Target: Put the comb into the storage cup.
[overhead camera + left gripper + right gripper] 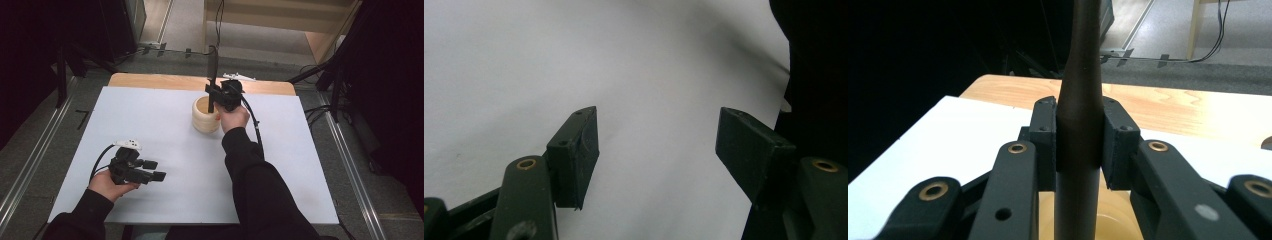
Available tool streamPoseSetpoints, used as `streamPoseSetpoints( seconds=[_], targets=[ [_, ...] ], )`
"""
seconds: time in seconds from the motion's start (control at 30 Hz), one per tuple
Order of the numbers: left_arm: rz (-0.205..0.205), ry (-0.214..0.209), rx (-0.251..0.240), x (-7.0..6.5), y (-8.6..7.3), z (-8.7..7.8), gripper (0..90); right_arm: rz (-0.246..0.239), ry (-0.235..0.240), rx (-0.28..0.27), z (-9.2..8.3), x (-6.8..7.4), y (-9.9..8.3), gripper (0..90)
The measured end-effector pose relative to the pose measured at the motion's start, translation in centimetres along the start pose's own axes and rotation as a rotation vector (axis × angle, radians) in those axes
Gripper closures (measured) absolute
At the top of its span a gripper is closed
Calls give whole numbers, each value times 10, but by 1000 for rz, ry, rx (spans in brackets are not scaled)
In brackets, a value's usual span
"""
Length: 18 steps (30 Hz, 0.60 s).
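One holder (205,116) | dark utensil (212,75) upright inside | right gripper (212,92) clamps it

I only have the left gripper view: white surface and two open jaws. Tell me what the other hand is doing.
Observer: The right gripper is shut on a dark stick, held upright, at the far side of the table.
Operator: Say what is under that stick.
Observer: A pale round cup stands there; the stick's lower end goes down inside its rim.
Operator: Now place my left gripper against that cup.
Observer: In the high view the left gripper lies near the table's front left, well apart from the cup, with nothing between its jaws.
Operator: Check the grip on the stick.
Observer: The right gripper view shows both pads pressed against the stick's sides, just below where it narrows.
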<state>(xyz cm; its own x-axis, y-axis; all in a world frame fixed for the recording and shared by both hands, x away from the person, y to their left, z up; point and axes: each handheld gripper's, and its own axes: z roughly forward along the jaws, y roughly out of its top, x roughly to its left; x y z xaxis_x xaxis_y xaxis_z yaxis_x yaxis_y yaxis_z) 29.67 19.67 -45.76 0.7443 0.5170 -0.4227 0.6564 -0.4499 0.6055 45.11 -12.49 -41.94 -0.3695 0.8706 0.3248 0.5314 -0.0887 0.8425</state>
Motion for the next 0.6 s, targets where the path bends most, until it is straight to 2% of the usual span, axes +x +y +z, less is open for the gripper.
streamPoseSetpoints(
  seconds=[0.27,0.6],
  targets=[
    [0,-2,6,0,0,1,344,-37,-1,-4,3,-1,-12,697],
    [1,-2,9,0,0,1,344,-43,2,7,7,-4,-23,697]
  ],
)
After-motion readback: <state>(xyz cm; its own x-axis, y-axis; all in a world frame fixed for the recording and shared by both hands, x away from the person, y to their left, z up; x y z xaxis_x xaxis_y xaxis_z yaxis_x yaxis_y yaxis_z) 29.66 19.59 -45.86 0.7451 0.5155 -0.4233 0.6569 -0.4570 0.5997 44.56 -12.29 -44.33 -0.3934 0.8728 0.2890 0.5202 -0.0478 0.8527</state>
